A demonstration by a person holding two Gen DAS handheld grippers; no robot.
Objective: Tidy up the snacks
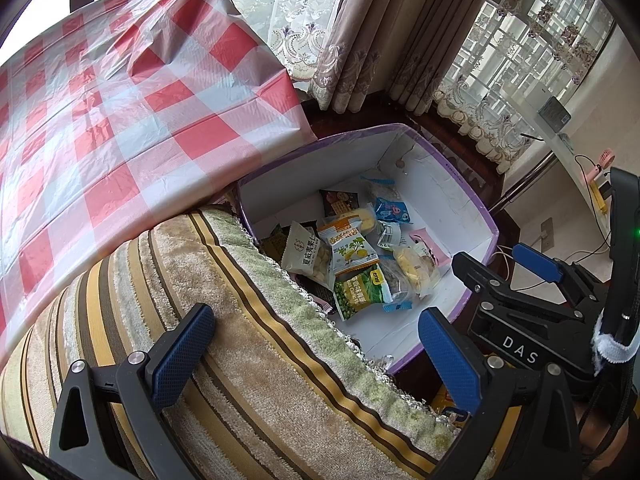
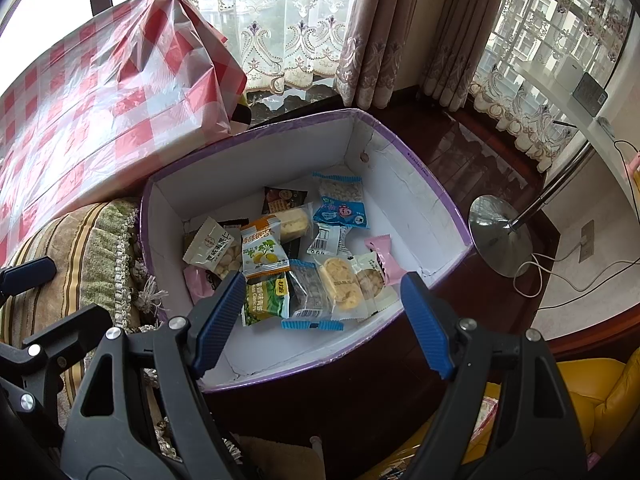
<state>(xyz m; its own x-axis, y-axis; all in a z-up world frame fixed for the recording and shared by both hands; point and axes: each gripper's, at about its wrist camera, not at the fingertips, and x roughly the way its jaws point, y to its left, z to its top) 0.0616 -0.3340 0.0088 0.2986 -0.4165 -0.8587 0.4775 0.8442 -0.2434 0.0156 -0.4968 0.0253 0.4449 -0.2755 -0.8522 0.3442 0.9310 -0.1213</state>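
Observation:
A white box with a purple rim (image 2: 424, 172) stands on the dark floor and holds several snack packets: an orange and white one (image 2: 264, 252), a green pea packet (image 2: 266, 300), a blue one (image 2: 340, 208), a pink one (image 2: 382, 256). The same box (image 1: 472, 196) and snacks (image 1: 352, 248) show in the left wrist view. My right gripper (image 2: 324, 312) is open and empty above the box's near edge. My left gripper (image 1: 316, 352) is open and empty above a striped cushion (image 1: 248, 360). The right gripper (image 1: 516, 264) also shows there.
A table with a red and white checked cloth (image 1: 104, 120) stands to the left, above the cushion. A lamp's chrome base (image 2: 498, 236) and white cables (image 2: 560, 268) lie right of the box. A yellow seat (image 2: 596, 396) is at the lower right. Curtains (image 2: 384, 32) hang behind.

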